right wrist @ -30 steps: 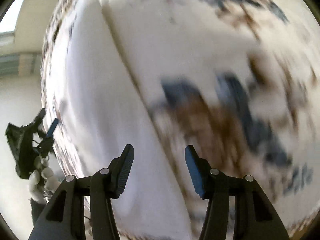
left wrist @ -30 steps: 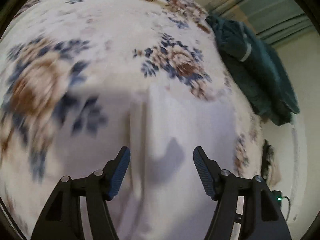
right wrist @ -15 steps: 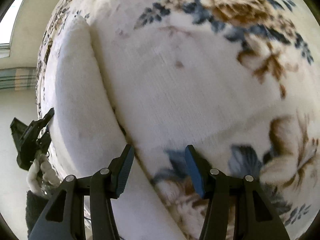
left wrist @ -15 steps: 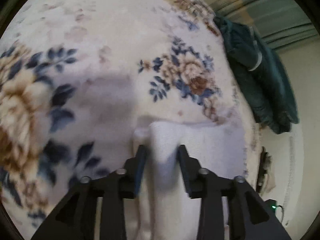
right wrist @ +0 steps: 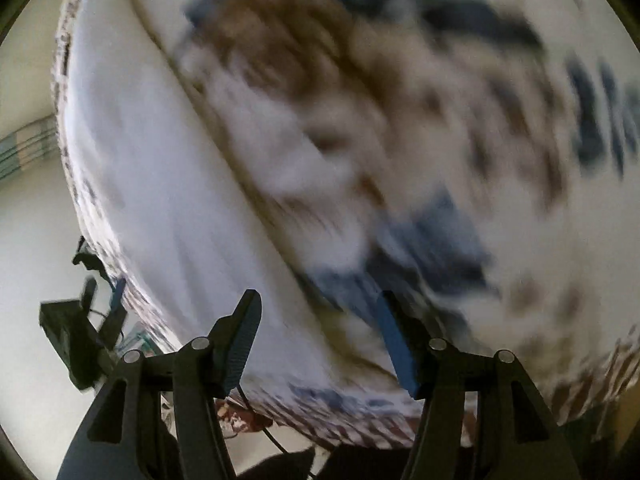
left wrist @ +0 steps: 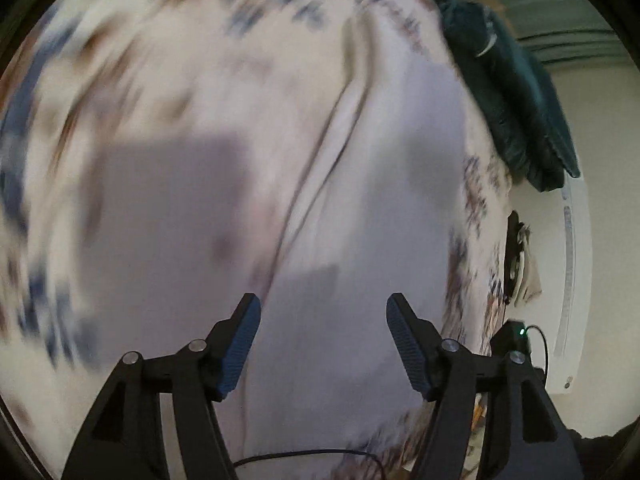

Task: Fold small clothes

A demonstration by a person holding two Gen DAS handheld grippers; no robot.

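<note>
Left gripper (left wrist: 323,318) hovering over a floral blanket (left wrist: 152,92), blue-padded fingers (left wrist: 240,344) spread wide apart and gripping nothing. White folded cloth (left wrist: 384,184) lying flat on the blanket directly ahead of and beneath the fingertips, its long left edge running away up the view as a dark crease. Heavy motion blur across the blanket's blue and brown flowers. Dark teal garment (left wrist: 516,92) heaped at the blanket's far right edge, well apart from the cloth. Thin black cable (left wrist: 304,454) trailing across the near edge below the fingers.

Right gripper (right wrist: 318,312) likewise splayed wide and empty, poised over the same blanket (right wrist: 460,128). White cloth (right wrist: 160,168) stretching ahead and to the left of its left finger (right wrist: 240,340), right finger over blurred floral print. Black device (right wrist: 72,340), too blurred to identify, off the blanket's edge to the lower left.
</note>
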